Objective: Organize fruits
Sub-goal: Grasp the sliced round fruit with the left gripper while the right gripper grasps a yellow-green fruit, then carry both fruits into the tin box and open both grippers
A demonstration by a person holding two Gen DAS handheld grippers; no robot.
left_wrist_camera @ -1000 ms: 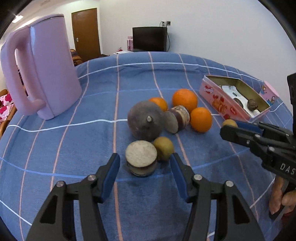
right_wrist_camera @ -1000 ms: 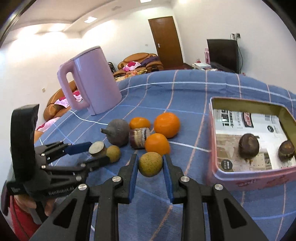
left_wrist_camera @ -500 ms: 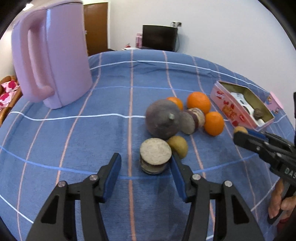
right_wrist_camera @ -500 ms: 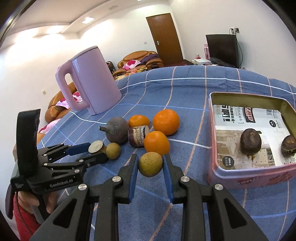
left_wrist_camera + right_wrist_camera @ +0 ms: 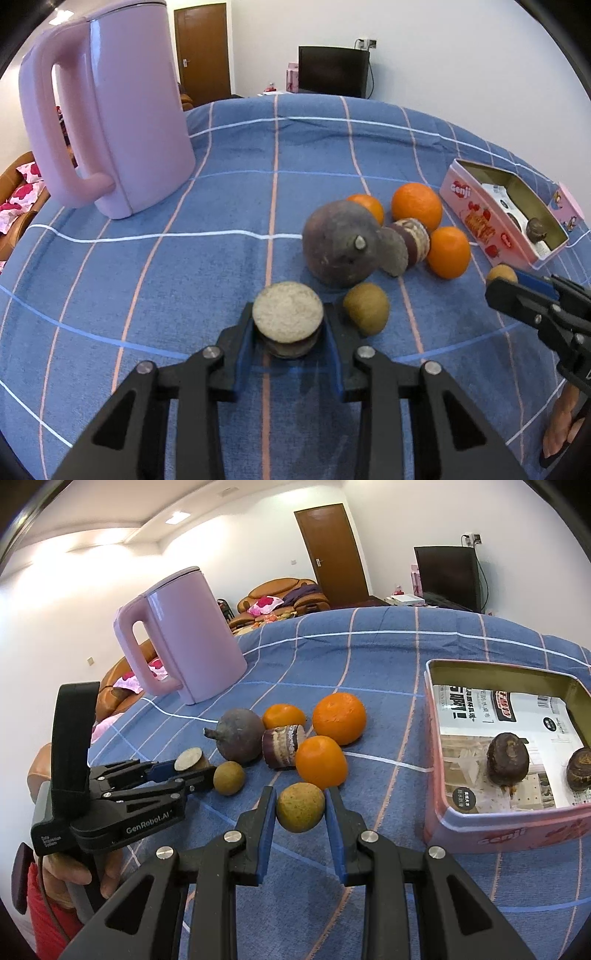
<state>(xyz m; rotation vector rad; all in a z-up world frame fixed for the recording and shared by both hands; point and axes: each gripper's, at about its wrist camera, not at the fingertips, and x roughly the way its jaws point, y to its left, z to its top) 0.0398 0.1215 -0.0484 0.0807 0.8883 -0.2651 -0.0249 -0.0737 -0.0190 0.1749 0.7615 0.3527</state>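
My left gripper [image 5: 289,314] is closing, its blue pads against both sides of a cut root slice [image 5: 286,314] with a pale flat top, resting on the blue cloth. A small brown-green fruit [image 5: 366,308] lies just right of it. In the right wrist view my right gripper [image 5: 301,794] is shut on a yellow-brown round fruit [image 5: 301,806] in front of the pile. Behind are a dark round root [image 5: 240,740], a second cut chunk [image 5: 283,746] and three oranges [image 5: 321,762]. The pink tin [image 5: 480,834] at the right holds two dark roots [image 5: 508,758].
A tall pink kettle [image 5: 107,110] stands at the back left of the table. The checked blue cloth [image 5: 221,258] covers the whole top. A hand [image 5: 74,875] grips the left tool at the table's near left edge. A sofa, door and television are beyond.
The left gripper's jaws have come together from wide apart onto the cut slice, and it edged forward around it. The right gripper has stayed still, holding its fruit.
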